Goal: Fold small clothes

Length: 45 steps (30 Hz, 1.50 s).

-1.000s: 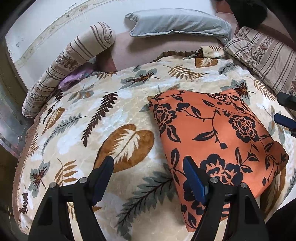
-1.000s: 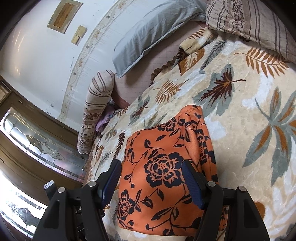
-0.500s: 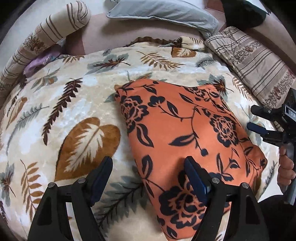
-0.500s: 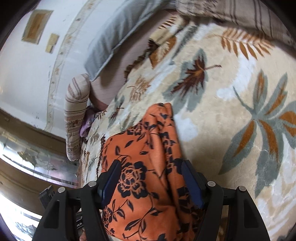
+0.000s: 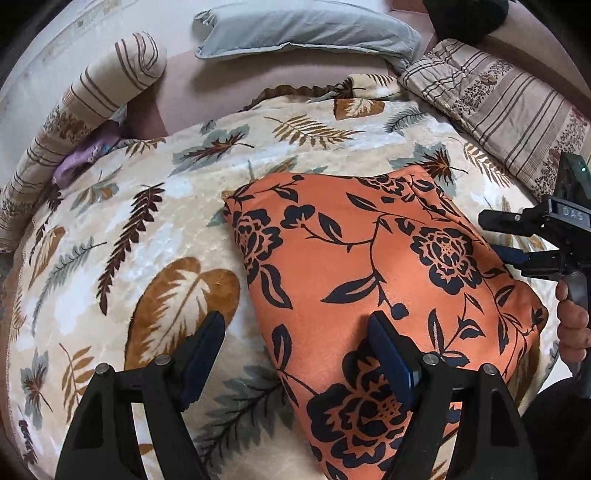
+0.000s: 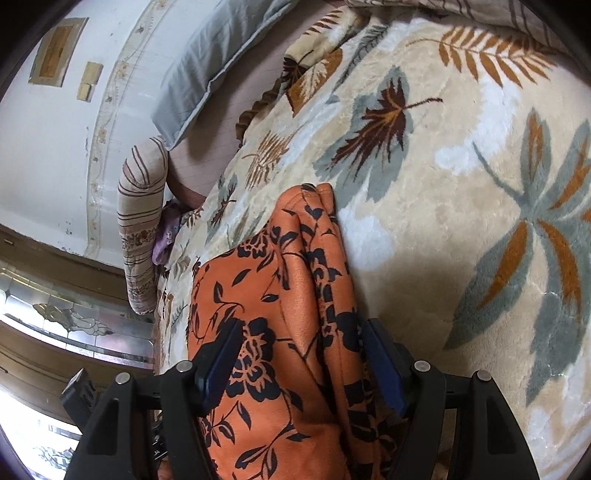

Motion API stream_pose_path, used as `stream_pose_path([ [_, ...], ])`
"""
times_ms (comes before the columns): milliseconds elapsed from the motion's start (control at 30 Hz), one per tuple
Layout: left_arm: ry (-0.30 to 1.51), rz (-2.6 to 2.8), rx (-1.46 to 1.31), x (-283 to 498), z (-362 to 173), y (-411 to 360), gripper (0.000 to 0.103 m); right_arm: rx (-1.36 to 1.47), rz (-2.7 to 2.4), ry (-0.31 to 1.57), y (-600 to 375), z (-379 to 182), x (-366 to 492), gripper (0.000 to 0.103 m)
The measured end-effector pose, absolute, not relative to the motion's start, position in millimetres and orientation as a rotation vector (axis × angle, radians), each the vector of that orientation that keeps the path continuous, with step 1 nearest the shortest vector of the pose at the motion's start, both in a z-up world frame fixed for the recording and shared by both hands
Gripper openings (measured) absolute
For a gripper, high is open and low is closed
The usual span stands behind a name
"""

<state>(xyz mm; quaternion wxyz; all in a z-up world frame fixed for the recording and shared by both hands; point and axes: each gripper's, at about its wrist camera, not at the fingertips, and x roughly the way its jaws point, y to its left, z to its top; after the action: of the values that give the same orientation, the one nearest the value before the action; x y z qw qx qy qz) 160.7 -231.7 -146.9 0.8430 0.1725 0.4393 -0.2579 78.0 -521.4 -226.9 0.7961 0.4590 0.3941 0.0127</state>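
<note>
Swung back since half a second ago, left gripper (image 5: 297,356) now straddling the orange floral garment's (image 5: 369,280) near-left edge again.

Folded flat on the leaf-print blanket (image 5: 147,229), well clear of the grey pillow (image 5: 306,33). Fingers spread wide on both tools, clamping nothing: right gripper (image 6: 301,360) poised over the stacked right-hand fold, probably to pinch those layers together for another fold while the left lines up opposite.
</note>
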Motion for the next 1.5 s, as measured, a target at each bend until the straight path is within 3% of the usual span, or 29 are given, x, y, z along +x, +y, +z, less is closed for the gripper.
stream_pose_path([
  [400, 1.003, -0.610, 0.311, 170, -157, -240, 0.080, 1.020, 0.077, 0.924, -516, -254, 100, 0.071],
  [500, 1.094, -0.672, 0.240, 178, -168, -240, 0.088, 1.018, 0.133, 0.944, -507, -256, 106, 0.069],
  [633, 1.112, -0.696, 0.152, 183, -170, -233, 0.087, 0.955, 0.112, 0.957, -492, -254, 109, 0.060],
  [667, 1.109, -0.701, 0.135, 183, -169, -232, 0.084, 0.948, 0.105, 0.958, -491, -254, 109, 0.058],
  [733, 1.095, -0.691, 0.138, 182, -167, -231, 0.057, 0.921, 0.089, 0.959, -487, -253, 109, 0.048],
  [833, 1.085, -0.692, 0.123, 183, -160, -230, 0.036, 0.876, 0.062, 0.948, -480, -244, 108, 0.042],
  [933, 1.047, -0.679, 0.104, 182, -145, -223, 0.025, 0.813, 0.044, 0.921, -471, -225, 106, 0.040],
  [1067, 0.985, -0.653, 0.103, 175, -113, -203, 0.022, 0.755, 0.082, 0.830, -457, -190, 99, 0.039],
  [1167, 0.919, -0.634, 0.117, 171, -86, -184, 0.010, 0.725, 0.117, 0.758, -439, -167, 96, 0.039],
  [1333, 0.790, -0.623, 0.156, 156, -46, -152, 0.009, 0.694, 0.197, 0.669, -387, -147, 104, 0.037],
  [1400, 0.777, -0.570, 0.203, 158, -51, -140, 0.009, 0.655, 0.104, 0.715, -372, -152, 114, 0.037],
  [1500, 0.918, -0.517, 0.136, 179, -84, -113, 0.011, 0.632, -0.059, 0.843, -375, -182, 130, 0.036],
])
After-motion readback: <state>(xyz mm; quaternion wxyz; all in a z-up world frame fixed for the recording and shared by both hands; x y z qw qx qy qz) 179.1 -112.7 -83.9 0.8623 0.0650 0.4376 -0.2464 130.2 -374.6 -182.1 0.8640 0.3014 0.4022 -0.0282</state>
